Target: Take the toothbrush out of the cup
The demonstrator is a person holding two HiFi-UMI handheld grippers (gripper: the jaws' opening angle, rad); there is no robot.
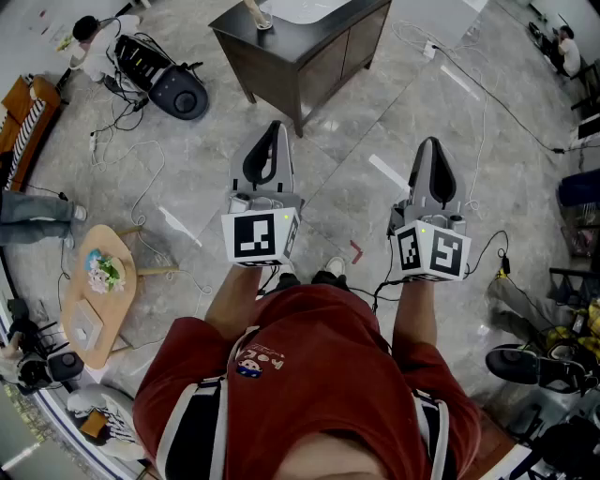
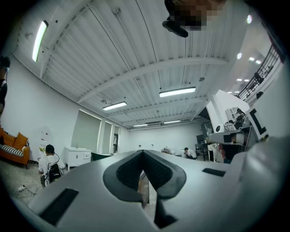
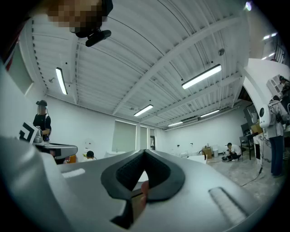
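On the near left corner of a dark cabinet [image 1: 309, 47] with a white top stands a clear cup [image 1: 263, 19], and a pale toothbrush [image 1: 252, 7] leans out of it. My left gripper [image 1: 273, 126] is held level over the floor, well short of the cabinet, shut on nothing. My right gripper [image 1: 429, 142] hangs beside it further right, also shut and empty. In the left gripper view the jaws [image 2: 143, 152] meet at the tip and point into the room. The right gripper view shows its jaws [image 3: 144, 152] closed the same way. Neither gripper view shows the cup.
A small wooden side table [image 1: 94, 323] stands at the left. Cables [image 1: 141, 178] trail across the grey floor near a black device [image 1: 178, 94]. More cables [image 1: 487, 94] run at the right. People sit or stand at the room's edges.
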